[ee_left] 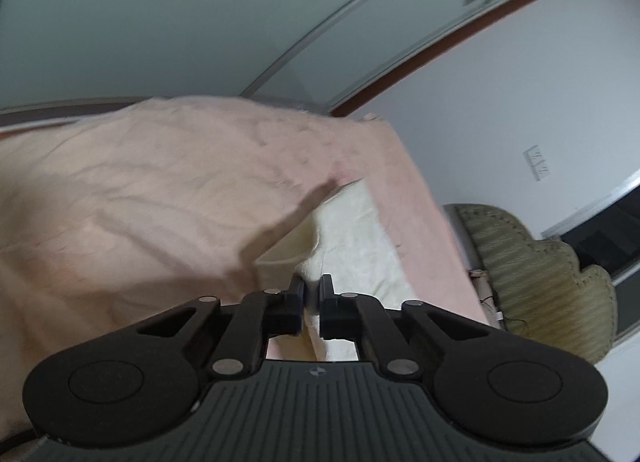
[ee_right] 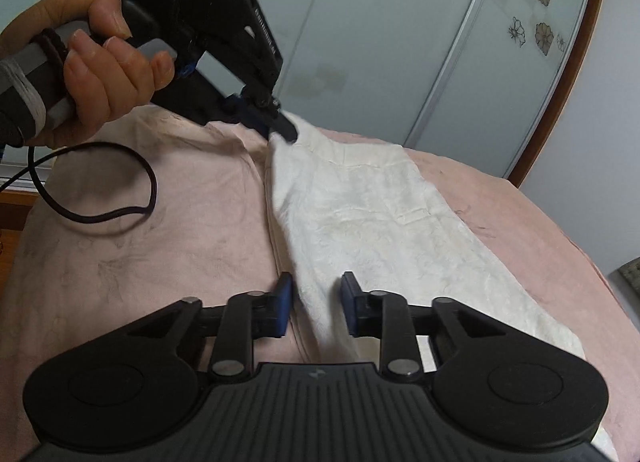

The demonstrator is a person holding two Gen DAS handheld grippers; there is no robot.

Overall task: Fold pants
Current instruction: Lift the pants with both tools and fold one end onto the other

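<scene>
Cream-white, with a faint embossed pattern and soft creases, the pants (ee_right: 360,213) lie along the pink sheet of the bed (ee_right: 140,254), and they are what we work on. Nearest to us in the right wrist view, our right claw (ee_right: 316,302) stands wide, its blue-padded fingers (ee_right: 285,298) set either side of a raised fold at the near end of the cloth; we cannot tell whether the pads touch it. From there the fabric runs away from us as a broad, flattish band, its left edge turned over in a doubled fold, its right edge trailing toward the bed's side. A few faint yellowish marks show in the middle of the weave. At the far end, our left claw (ee_right: 286,129) is pinched on a corner of the pants and lifts it clear of the sheet, so the cloth rises to a peak there. Our left hand (ee_right: 100,73) grips the handle, and a dark cable (ee_right: 100,213) loops down onto the bed beside it.

In the left wrist view, that claw's jaws stand narrow, with the pale cloth caught between them, and the pants (ee_left: 352,238) hang down and stretch off along the bed's right edge. Beyond stand sliding wardrobe doors (ee_right: 400,41) printed with flowers.
</scene>
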